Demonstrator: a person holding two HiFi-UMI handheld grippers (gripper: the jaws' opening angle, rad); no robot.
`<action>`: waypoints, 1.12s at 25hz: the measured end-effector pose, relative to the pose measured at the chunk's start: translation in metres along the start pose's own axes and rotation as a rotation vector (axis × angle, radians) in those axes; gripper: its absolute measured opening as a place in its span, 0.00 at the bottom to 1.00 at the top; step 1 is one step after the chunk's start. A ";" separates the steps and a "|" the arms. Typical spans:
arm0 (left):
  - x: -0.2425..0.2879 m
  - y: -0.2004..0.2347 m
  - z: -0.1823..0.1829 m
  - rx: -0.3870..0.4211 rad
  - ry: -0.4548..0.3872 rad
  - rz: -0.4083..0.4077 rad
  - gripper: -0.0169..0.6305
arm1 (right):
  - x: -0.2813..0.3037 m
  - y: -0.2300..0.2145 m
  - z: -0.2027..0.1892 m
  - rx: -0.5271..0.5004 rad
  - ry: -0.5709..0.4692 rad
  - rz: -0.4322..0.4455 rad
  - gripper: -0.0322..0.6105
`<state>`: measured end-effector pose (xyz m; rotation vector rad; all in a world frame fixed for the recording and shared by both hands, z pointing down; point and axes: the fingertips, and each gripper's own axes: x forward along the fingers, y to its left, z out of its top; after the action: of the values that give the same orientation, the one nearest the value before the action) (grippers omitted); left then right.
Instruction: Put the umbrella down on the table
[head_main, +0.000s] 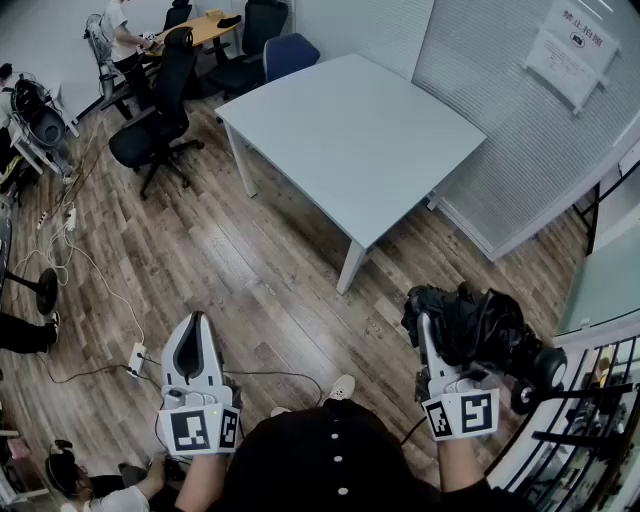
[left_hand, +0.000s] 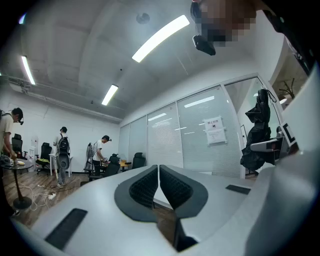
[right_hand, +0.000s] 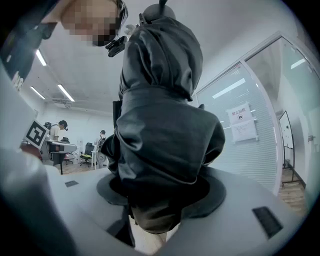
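**While the right gripper holds the umbrella, the left gripper is closed on nothing**

As the person stands on the wooden floor (head_main: 250, 260), the right gripper (head_main: 440, 325) points level and is clamped on the folded black umbrella (head_main: 480, 325). Its jaws stand quite wide apart because the thick bundle of cloth fills the whole gap, and both pads press into it. In the right gripper view, the umbrella (right_hand: 160, 125) rises from between the jaws of the right gripper (right_hand: 160, 189) and hides most of what is ahead. In the head view, the bundle also reaches out past the jaws to the right, where one round black end shows.

The left gripper (head_main: 196, 322) is held level at about the same height, well apart to the left of the right one. In the left gripper view, the jaws of the left gripper (left_hand: 159, 167) are together, the tips touch, and nothing is between them.

The white table (head_main: 350, 140) is ahead of both grippers, a little to the left of the right one and well apart from it, with bare floor between. The umbrella is in the air, not on the table. Some black office chairs (head_main: 160, 110) stand beyond the table's far left side. A glass wall (head_main: 520, 130) runs ahead of the right gripper, to the right of the table.
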<state>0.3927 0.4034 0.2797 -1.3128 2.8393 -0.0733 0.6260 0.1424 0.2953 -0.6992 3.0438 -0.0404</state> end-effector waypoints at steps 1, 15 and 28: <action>0.001 -0.004 -0.001 0.000 0.000 0.000 0.06 | 0.000 -0.003 -0.001 -0.003 -0.001 0.001 0.47; 0.022 -0.026 0.009 0.004 -0.006 0.101 0.06 | 0.010 -0.058 -0.008 0.060 -0.030 0.045 0.48; 0.030 -0.006 -0.017 0.019 0.007 0.136 0.06 | 0.037 -0.058 -0.034 0.079 -0.019 0.051 0.48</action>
<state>0.3774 0.3769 0.2968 -1.1146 2.9170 -0.1039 0.6174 0.0750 0.3306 -0.6130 3.0211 -0.1522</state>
